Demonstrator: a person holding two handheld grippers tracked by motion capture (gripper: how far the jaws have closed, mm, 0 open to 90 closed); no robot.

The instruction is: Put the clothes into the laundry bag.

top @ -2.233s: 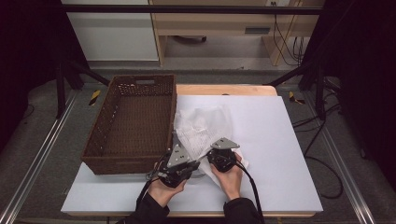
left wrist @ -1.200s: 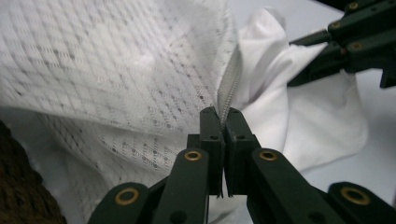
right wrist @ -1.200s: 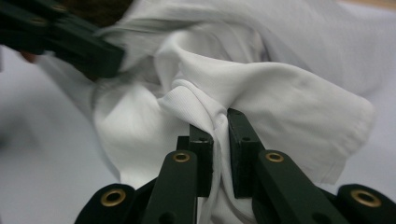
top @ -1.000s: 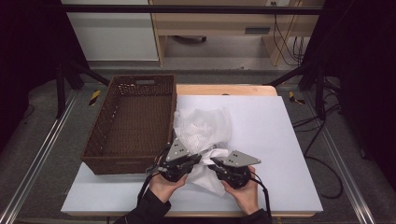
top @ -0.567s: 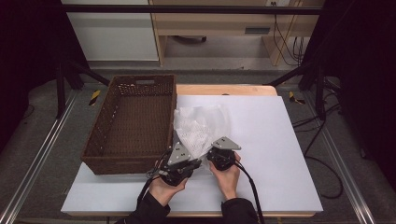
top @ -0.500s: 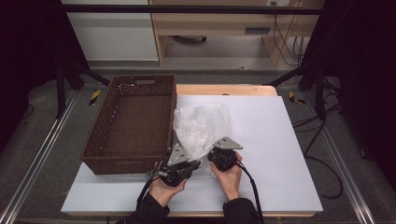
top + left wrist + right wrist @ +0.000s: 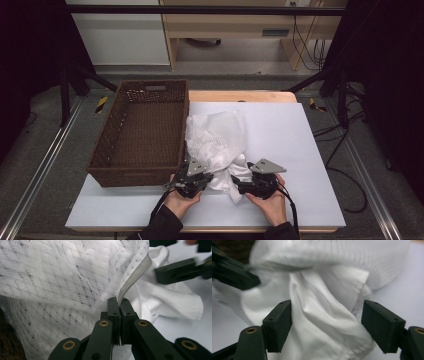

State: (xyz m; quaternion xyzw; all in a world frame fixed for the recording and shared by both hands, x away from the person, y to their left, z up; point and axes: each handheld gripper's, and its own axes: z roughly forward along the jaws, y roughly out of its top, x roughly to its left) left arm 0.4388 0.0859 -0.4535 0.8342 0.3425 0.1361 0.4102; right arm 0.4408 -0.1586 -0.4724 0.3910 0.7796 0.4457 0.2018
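Note:
A white lacy garment lies crumpled on the white table, next to the basket. My left gripper is at its near edge, shut on the garment's ribbed hem; its tips pinch the hem. My right gripper points left at the garment's plain white lining. Its jaws have just been opening and stand wide apart with the cloth loose between them. The right gripper's jaw shows in the left gripper view.
An empty brown wicker basket stands on the left of the table, touching the garment's left side. The table's right half is bare white. A wooden edge runs along the far side.
My right gripper has swung back to the right and toward the near edge, and its jaws have opened. The left gripper has sunk a little, still holding the hem.

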